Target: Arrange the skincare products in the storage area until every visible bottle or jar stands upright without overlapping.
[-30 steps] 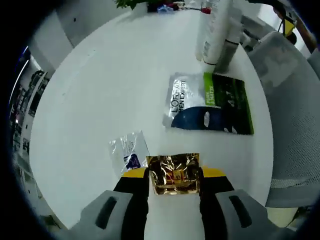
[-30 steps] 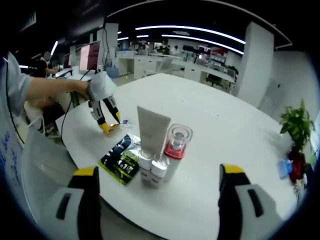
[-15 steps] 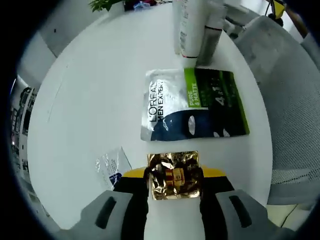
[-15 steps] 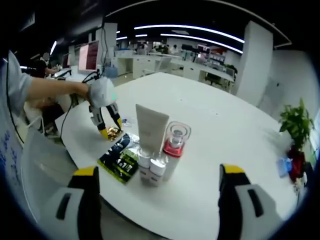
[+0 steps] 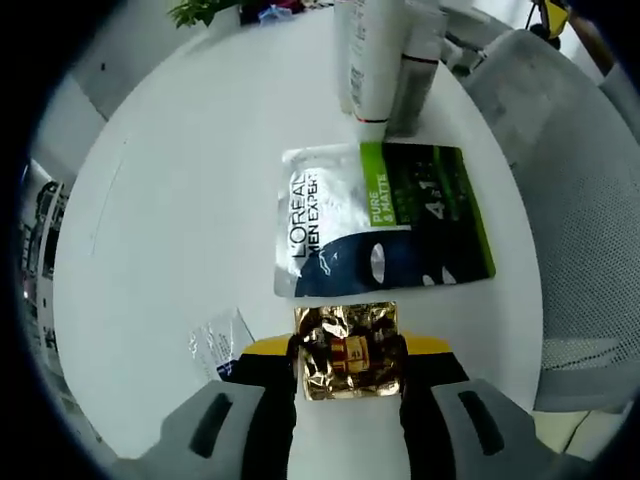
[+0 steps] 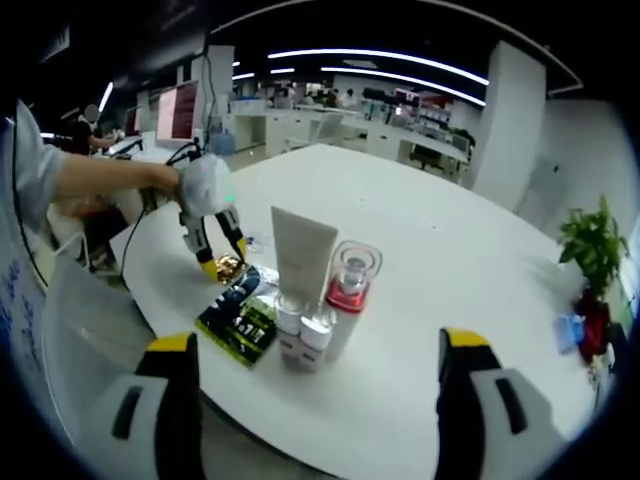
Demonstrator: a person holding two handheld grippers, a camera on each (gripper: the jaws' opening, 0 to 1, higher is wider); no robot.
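Right, on the round white table [image 5: 180,180] the L'Oréal Men Expert "Pure & Matte" mask packet [image 5: 385,232] lies flat; the left gripper [image 5: 348,352] pinches a gold foil sachet [image 5: 349,350] just short of it. Set it alongside, not overlapping. The right gripper [image 6: 315,372] hangs spread before the upright tube [image 6: 300,262].

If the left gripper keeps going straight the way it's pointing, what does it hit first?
Probably the L'Oreal face mask packet, lying flat just beyond the gold sachet clamped in the left gripper; depth is uncertain.
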